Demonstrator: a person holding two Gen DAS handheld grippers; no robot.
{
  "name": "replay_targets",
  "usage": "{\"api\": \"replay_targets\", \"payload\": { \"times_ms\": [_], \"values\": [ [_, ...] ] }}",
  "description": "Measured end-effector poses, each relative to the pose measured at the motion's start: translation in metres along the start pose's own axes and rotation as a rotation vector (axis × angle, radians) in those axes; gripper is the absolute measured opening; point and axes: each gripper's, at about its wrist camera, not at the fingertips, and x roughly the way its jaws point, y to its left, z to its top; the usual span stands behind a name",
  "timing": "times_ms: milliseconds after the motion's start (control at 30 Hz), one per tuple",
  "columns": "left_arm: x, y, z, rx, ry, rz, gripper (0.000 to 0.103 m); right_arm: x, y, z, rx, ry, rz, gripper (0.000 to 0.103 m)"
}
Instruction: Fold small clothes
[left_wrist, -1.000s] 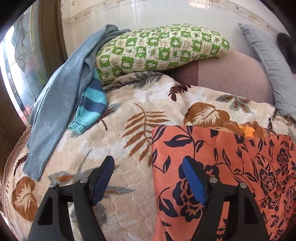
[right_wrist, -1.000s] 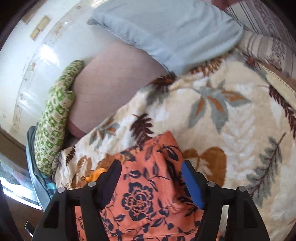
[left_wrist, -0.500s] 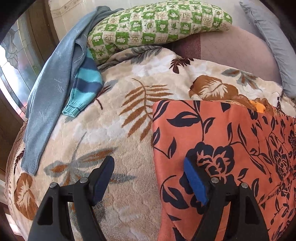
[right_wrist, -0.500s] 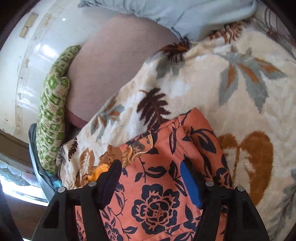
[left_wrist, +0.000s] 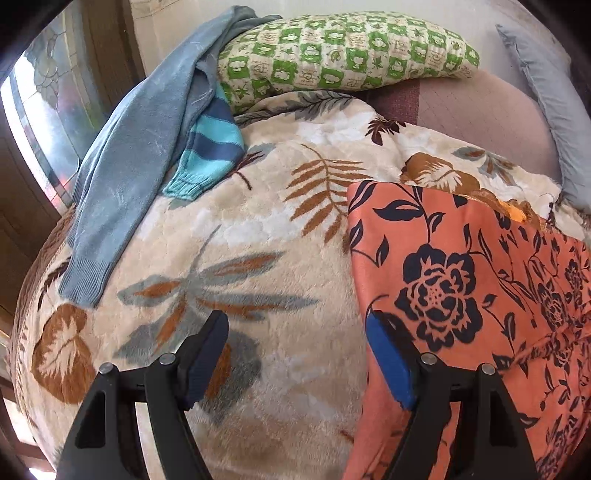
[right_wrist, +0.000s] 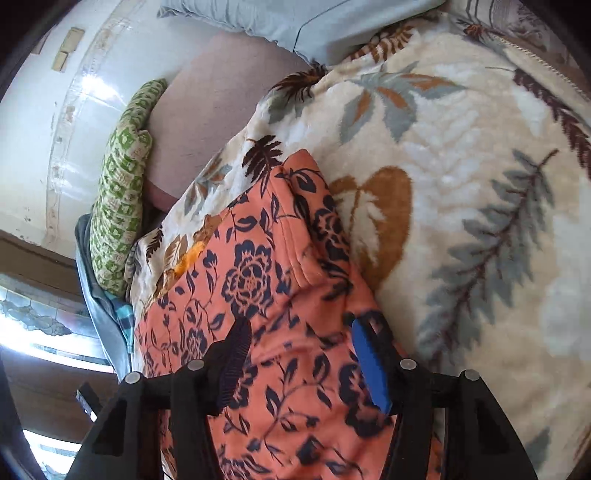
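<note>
Orange floral garment (left_wrist: 480, 295) lay flat on the leaf-print blanket (left_wrist: 258, 258), filling 3 to 5 o'clock in the left wrist view. Left gripper (left_wrist: 295, 354) hung released, jaws wide: left finger over bare blanket, right finger over the garment's left edge, nothing pinched. Grey-blue sweater (left_wrist: 125, 177) draped at 10 o'clock, striped teal sleeve (left_wrist: 210, 155) just beside it. Green checked pillow (left_wrist: 343, 51) at 12, grey pillow (left_wrist: 546, 110) at 2.

Right wrist view: garment (right_wrist: 258, 295) ran from centre down to 6 o'clock, its top corner near centre. Right gripper (right_wrist: 299, 362) sat over it with jaws closing, cloth between the fingers, pads not yet pressing. Blanket (right_wrist: 461, 184) at 3, green pillow (right_wrist: 122, 206) at 9, grey pillow (right_wrist: 295, 18) at 12.
</note>
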Motion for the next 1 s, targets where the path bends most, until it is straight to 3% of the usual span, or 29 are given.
{"api": "replay_targets", "payload": {
  "times_ms": [67, 233, 300, 400, 567, 667, 800, 1000],
  "values": [
    [-0.018, 0.013, -0.013, -0.052, -0.017, -0.011, 0.079, -0.032, -0.015, -0.018, 0.001, -0.015, -0.010, 0.068],
    [-0.067, 0.038, -0.071, -0.060, -0.058, 0.034, 0.079, -0.090, -0.046, -0.059, -0.013, 0.007, -0.028, 0.068],
    [-0.083, 0.049, -0.095, -0.090, -0.036, 0.009, 0.079, -0.099, -0.055, -0.076, -0.018, 0.034, -0.021, 0.068],
    [-0.104, 0.058, -0.122, -0.145, -0.005, -0.046, 0.079, -0.100, -0.063, -0.099, -0.026, 0.094, -0.028, 0.069],
    [-0.129, 0.048, -0.168, -0.061, 0.057, -0.059, 0.079, -0.101, -0.072, -0.131, -0.049, 0.142, -0.021, 0.069],
    [-0.133, 0.050, -0.191, -0.067, 0.102, -0.059, 0.079, -0.103, -0.083, -0.145, -0.049, 0.154, -0.018, 0.068],
    [-0.130, 0.052, -0.212, -0.069, 0.173, -0.058, 0.078, -0.106, -0.099, -0.157, -0.017, 0.162, -0.015, 0.068],
    [-0.137, 0.041, -0.236, -0.050, 0.217, -0.146, 0.078, -0.107, -0.115, -0.171, 0.013, 0.180, 0.006, 0.069]
  ]
}}
